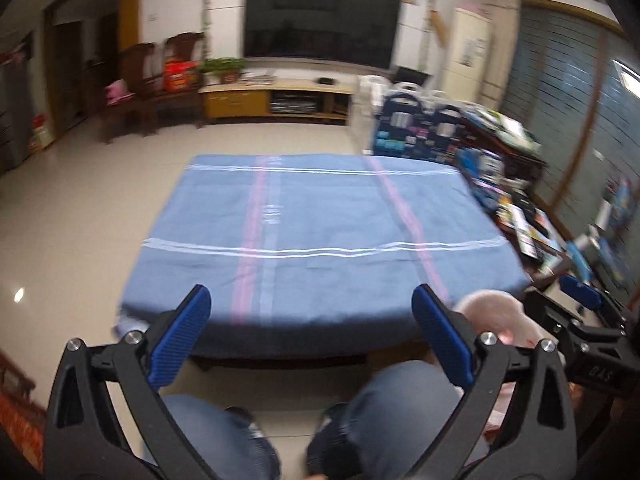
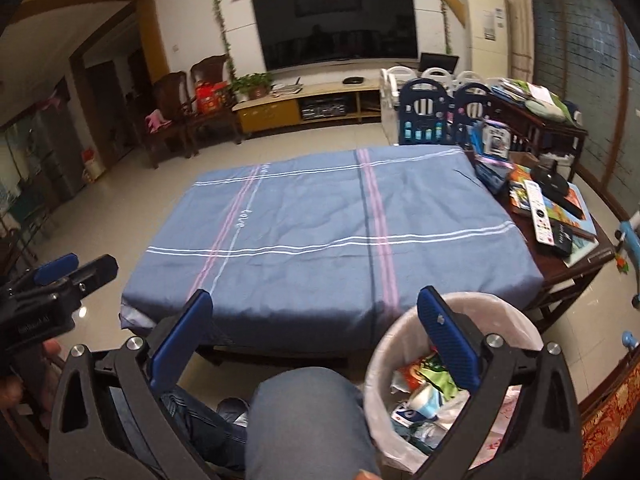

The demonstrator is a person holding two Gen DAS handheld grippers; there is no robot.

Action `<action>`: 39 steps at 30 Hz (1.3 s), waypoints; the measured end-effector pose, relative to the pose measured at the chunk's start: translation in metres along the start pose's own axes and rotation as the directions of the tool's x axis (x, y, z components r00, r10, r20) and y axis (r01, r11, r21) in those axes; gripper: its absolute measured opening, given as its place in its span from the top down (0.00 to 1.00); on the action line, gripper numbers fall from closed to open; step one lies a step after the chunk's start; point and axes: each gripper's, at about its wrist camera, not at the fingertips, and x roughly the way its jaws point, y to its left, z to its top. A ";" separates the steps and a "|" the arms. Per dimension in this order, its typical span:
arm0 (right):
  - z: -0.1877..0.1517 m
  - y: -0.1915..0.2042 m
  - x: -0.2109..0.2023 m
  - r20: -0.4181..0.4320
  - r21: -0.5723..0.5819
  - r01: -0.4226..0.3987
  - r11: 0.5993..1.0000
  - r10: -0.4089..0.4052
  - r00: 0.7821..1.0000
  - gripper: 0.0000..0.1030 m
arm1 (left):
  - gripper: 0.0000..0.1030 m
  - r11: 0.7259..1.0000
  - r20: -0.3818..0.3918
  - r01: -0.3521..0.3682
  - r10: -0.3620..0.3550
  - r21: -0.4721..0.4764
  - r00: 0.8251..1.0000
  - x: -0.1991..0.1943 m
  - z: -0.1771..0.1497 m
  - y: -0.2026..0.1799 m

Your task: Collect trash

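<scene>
A trash bin with a pale pink liner [image 2: 400,344] stands on the floor at the table's near right corner. It holds several wrappers and crumpled papers [image 2: 424,396]. Its rim also shows in the left wrist view [image 1: 492,308]. My right gripper [image 2: 316,328] is open and empty, just above and left of the bin. My left gripper [image 1: 312,320] is open and empty, in front of the table's near edge. The table with the blue striped cloth [image 2: 320,216] has no trash on it; it also shows in the left wrist view [image 1: 320,220].
The person's knees in jeans [image 2: 304,412] sit below the grippers. A dark side table [image 2: 560,264] with books and remotes adjoins the right edge. A TV stand [image 2: 320,104], wooden chairs [image 2: 176,112] and a blue playpen fence [image 2: 436,116] stand beyond. Tiled floor lies to the left.
</scene>
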 end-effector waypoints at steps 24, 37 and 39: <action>0.012 0.073 0.013 -0.008 -0.091 -0.057 0.994 0.056 0.998 0.03 | 0.03 0.996 0.022 -0.041 0.043 -0.083 0.999 -0.022 -0.008 0.076; 0.011 0.071 0.013 -0.017 -0.087 -0.077 0.993 0.076 0.997 0.03 | 0.03 0.996 0.002 -0.043 0.043 -0.074 0.999 -0.020 -0.005 0.073; 0.011 0.071 0.013 -0.018 -0.088 -0.077 0.993 0.075 0.997 0.03 | 0.03 0.997 -0.002 -0.035 0.035 -0.073 0.999 -0.018 -0.005 0.073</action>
